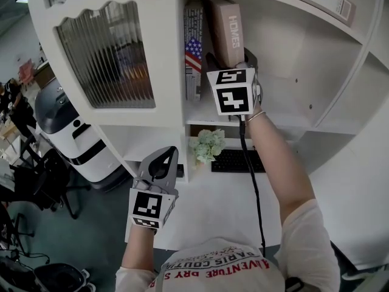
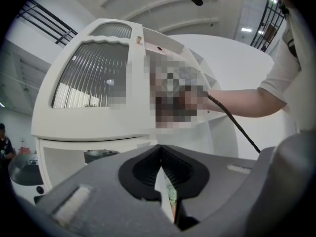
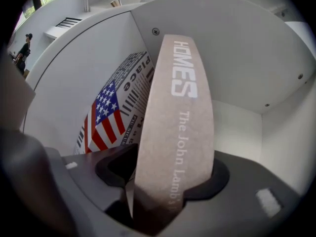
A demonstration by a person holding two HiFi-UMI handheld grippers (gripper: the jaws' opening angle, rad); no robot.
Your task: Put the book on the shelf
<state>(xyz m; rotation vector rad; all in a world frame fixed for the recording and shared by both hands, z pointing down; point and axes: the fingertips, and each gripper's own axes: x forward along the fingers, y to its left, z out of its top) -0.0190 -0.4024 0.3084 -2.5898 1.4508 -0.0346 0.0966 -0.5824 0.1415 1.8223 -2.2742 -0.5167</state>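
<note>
A tan book point(image 1: 227, 28) with "HOMES" on its spine stands tilted in the open shelf point(image 1: 285, 119), leaning left against a book with a flag cover point(image 1: 193, 55). My right gripper point(image 1: 234, 66) reaches level into the shelf at the tan book's lower end. In the right gripper view the spine point(image 3: 177, 127) stands between the jaws of the right gripper point(image 3: 168, 179), with a dark gap on the left side, so the jaws are open around it. My left gripper point(image 1: 164, 156) hangs lower left over the desk, shut and empty point(image 2: 160, 154).
A cabinet door with ribbed glass point(image 1: 106, 59) stands left of the shelf opening. Below lie a black keyboard point(image 1: 237, 161) and a pale flower bunch point(image 1: 208, 143) on the white desk point(image 1: 213, 205). A white rounded machine point(image 1: 73, 135) stands on the floor to the left.
</note>
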